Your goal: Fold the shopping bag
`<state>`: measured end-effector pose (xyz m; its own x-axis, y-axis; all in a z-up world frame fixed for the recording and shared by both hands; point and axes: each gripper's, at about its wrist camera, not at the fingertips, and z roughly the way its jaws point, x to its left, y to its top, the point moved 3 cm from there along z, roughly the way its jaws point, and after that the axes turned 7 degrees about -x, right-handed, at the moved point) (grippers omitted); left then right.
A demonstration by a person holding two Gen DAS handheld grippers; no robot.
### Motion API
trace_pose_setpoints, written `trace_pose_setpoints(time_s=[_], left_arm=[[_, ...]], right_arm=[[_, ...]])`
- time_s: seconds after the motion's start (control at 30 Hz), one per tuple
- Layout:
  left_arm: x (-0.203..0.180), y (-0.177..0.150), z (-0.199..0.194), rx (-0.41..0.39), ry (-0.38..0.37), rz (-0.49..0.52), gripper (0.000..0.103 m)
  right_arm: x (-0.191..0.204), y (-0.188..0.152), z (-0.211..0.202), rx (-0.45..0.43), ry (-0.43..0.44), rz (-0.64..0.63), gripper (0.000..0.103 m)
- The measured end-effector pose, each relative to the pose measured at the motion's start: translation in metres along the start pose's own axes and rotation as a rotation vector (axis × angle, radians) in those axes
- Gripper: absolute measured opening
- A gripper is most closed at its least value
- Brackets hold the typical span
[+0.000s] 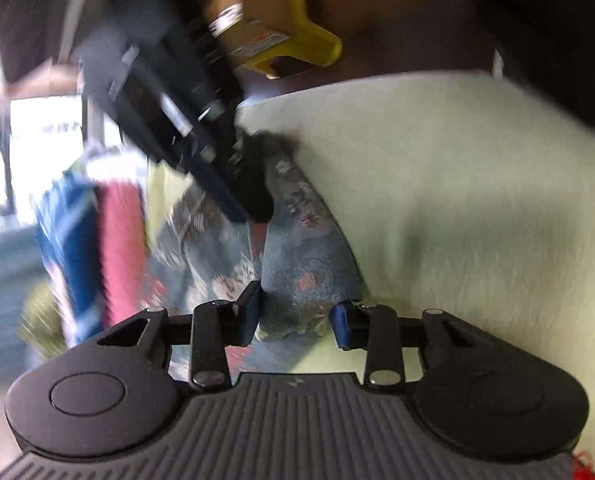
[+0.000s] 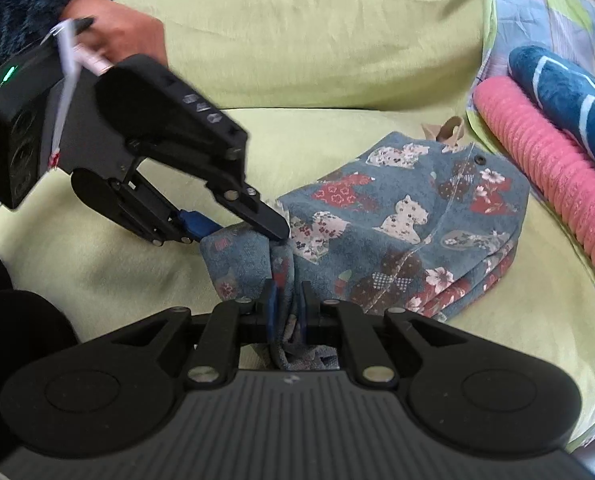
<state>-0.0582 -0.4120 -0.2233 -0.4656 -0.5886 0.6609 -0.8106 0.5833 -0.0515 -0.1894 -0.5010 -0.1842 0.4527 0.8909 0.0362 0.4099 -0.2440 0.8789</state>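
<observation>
The shopping bag (image 2: 409,232) is blue-grey cloth with cat and flower prints, lying partly folded on a light green sofa cushion (image 2: 97,280). My right gripper (image 2: 289,304) is shut on a bunched near edge of the bag. My left gripper (image 2: 241,228) comes in from the left with its fingers apart around a raised fold of the bag. In the left wrist view that fold (image 1: 297,276) sits between the open fingers of the left gripper (image 1: 293,316), and the right gripper's body (image 1: 185,120) crosses above, blurred.
A rolled pink towel (image 2: 557,184) and a blue patterned cloth (image 2: 569,92) lie on a checked sheet at the sofa's right. The green backrest (image 2: 297,20) rises behind. A yellow stool (image 1: 297,20) stands on the brown floor beyond the cushion.
</observation>
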Motion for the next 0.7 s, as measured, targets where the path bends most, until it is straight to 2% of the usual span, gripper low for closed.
trace_pose_setpoints(time_s=[0.1, 0.17, 0.23, 0.33, 0.43, 0.47, 0.53, 0.6, 0.63, 0.7], left_arm=[[0.012, -0.006, 0.002, -0.017, -0.036, -0.099, 0.041], [0.020, -0.010, 0.004, -0.029, -0.059, -0.165, 0.041], [0.028, -0.013, 0.005, -0.040, -0.083, -0.231, 0.041], [0.036, -0.016, 0.006, -0.054, -0.103, -0.300, 0.041], [0.045, -0.018, 0.013, -0.063, -0.110, -0.340, 0.041], [0.045, -0.017, 0.017, -0.065, -0.112, -0.354, 0.041], [0.043, -0.017, 0.015, -0.068, -0.113, -0.394, 0.041], [0.040, -0.017, 0.008, -0.068, -0.106, -0.436, 0.041], [0.040, -0.017, 0.008, -0.063, -0.097, -0.447, 0.042], [0.039, -0.013, 0.005, -0.029, -0.059, -0.443, 0.044]], right_arm=[[0.017, 0.001, -0.008, -0.029, -0.054, -0.147, 0.016], [0.034, -0.003, -0.019, -0.075, -0.064, -0.293, 0.027], [0.052, -0.013, -0.027, -0.110, -0.056, -0.454, 0.032], [0.077, -0.040, -0.018, -0.098, -0.087, -0.757, 0.033], [0.091, -0.065, 0.009, -0.102, -0.220, -1.057, 0.033], [0.092, -0.067, 0.016, -0.116, -0.234, -1.098, 0.030], [0.091, -0.066, 0.024, -0.149, -0.223, -1.116, 0.029], [0.086, -0.064, 0.025, -0.158, -0.189, -1.071, 0.025], [0.082, -0.060, 0.024, -0.153, -0.166, -1.022, 0.025], [0.069, -0.038, 0.021, -0.108, -0.087, -0.828, 0.026]])
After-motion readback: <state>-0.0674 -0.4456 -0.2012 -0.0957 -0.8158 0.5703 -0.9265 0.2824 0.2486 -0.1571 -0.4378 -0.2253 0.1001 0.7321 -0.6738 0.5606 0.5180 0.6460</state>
